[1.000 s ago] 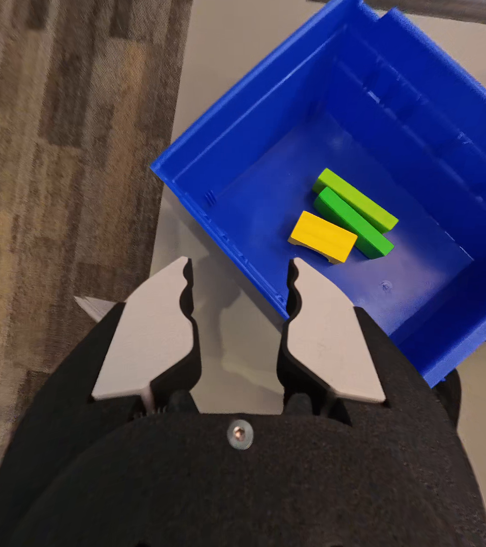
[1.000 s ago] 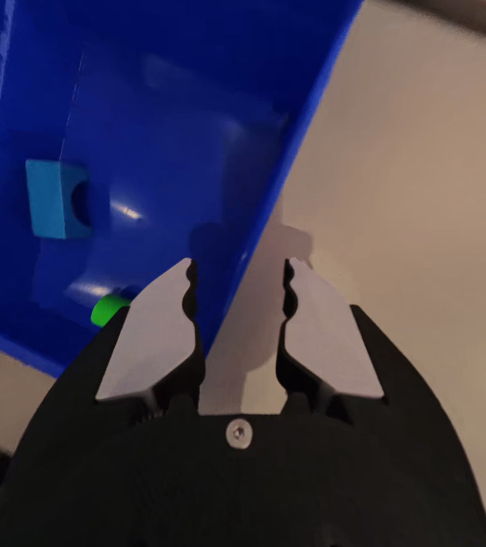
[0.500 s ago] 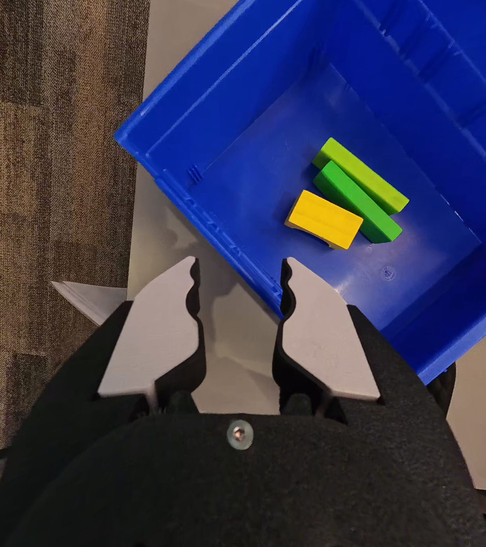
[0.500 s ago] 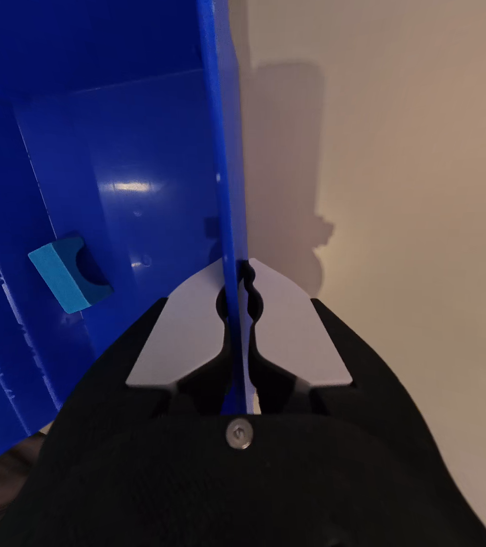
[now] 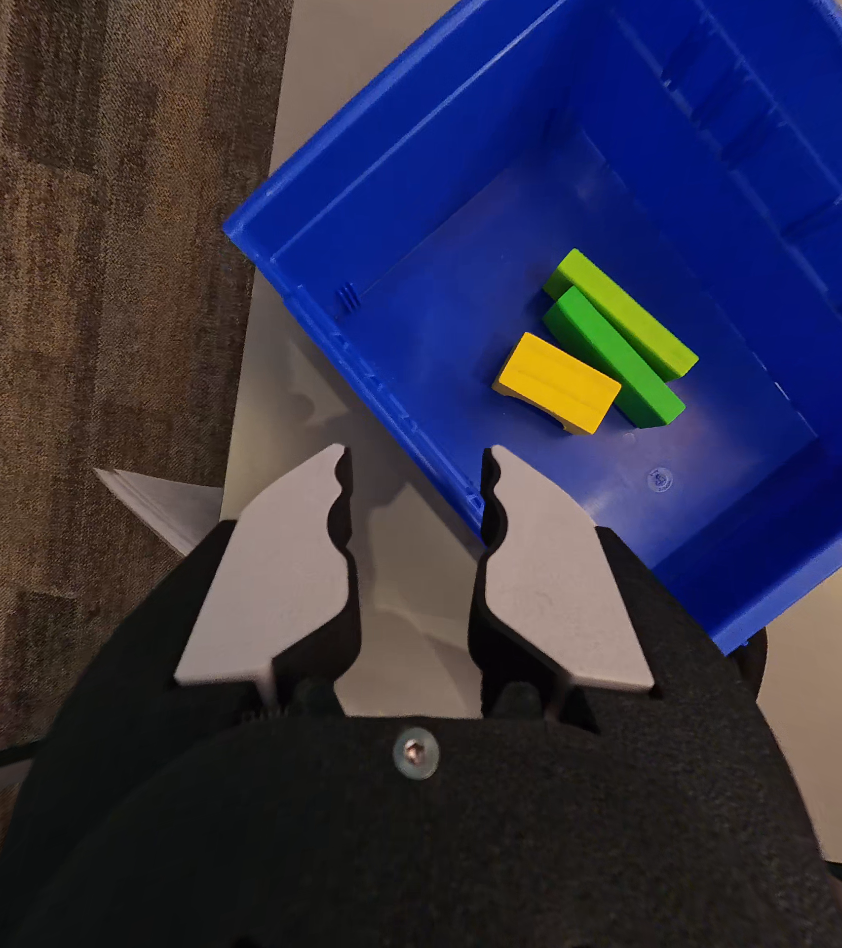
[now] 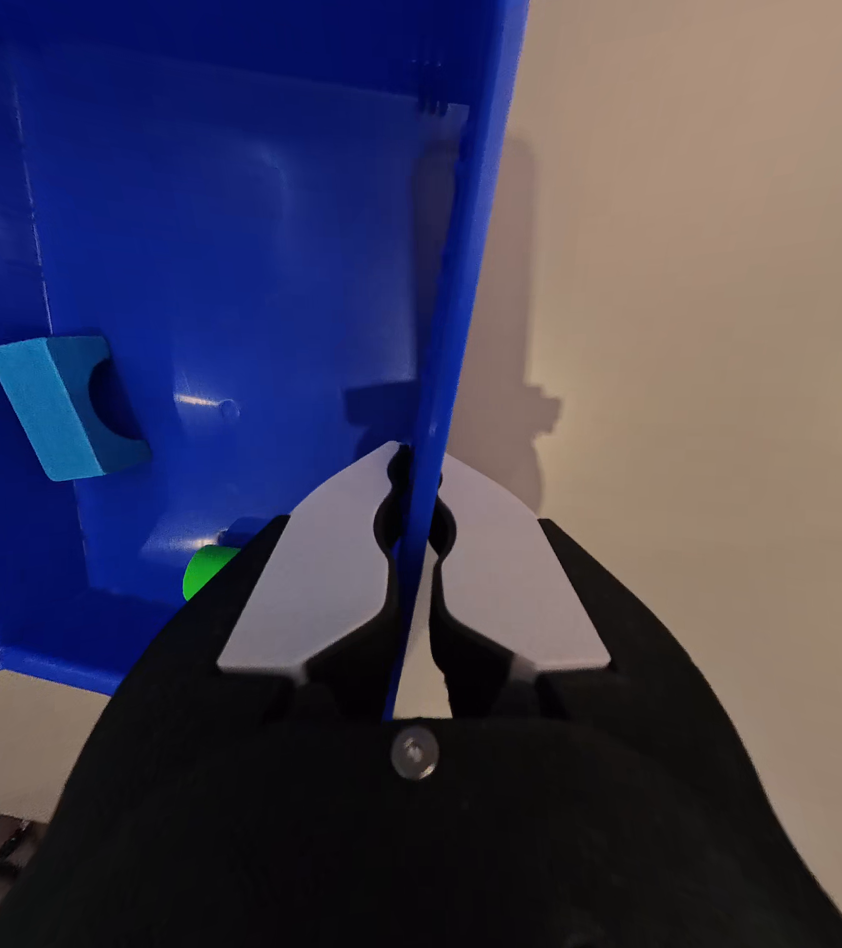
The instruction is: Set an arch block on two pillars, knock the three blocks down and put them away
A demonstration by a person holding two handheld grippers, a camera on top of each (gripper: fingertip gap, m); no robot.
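Bin wall: right gripper (image 6: 416,464) is clenched on thin side wall of a blue bin (image 6: 234,215), one finger inside, other outside; the wall runs straight up between the pads.
Left tool: left gripper (image 5: 414,456) is released, jaws apart, nothing between them; it hovers over the pale table (image 5: 408,651) just beside near corner of a blue bin (image 5: 408,169), its right finger overlapping the rim in the picture.
Two bins?: cannot tell if both views show the same bin; contents differ, so prob. not.
Blocks, left view: yellow arch block (image 5: 557,382) lies on bin floor, touching dark green bar (image 5: 614,356); light green bar (image 5: 621,313) lies alongside that one, touching too.
Blocks, right view: light blue arch block (image 6: 67,408) lies on its side near far wall, cut-out facing right; green round piece (image 6: 206,567) half hidden behind the left finger.
Stage: by my judgement the blocks are already put away and the bin is now being moved or steadied.
Handling, blocks: look like small painted wood, so light, stiff, not fragile, a bit smooth. Best hold is across two flat parallel faces, not over the curved cut-out.
Handling, bin: hard plastic, light when nearly empty, but thin wall may flex and bin can swing or tip when held at one side only; hold near a corner or rim, w/ firm squeeze.
Floor: brown carpet (image 5: 75,256) beside table edge, so bin near the edge needs care.
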